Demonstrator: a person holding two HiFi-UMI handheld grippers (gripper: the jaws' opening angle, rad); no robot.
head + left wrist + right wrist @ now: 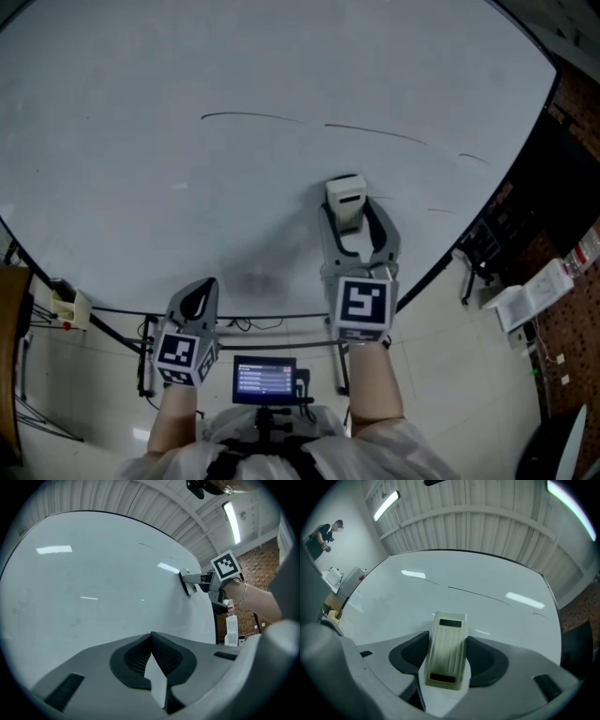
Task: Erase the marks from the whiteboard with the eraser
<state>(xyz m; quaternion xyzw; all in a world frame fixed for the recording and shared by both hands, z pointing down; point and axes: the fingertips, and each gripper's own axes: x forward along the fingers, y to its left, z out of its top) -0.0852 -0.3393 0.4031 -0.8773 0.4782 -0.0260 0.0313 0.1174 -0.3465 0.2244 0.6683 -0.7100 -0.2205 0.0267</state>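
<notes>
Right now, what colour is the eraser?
The eraser is cream; clearest in the right gripper view.

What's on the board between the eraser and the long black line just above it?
Nothing: the head view shows only bare white whiteboard between the cream plastic eraser and the thin black marker line.

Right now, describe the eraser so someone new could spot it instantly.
The large whiteboard fills the head view, with thin dark lines across its upper part. Below those lines, the right gripper clamps the eraser against the board. It is the only cream, ribbed block there; the left gripper is shut and empty.
</notes>
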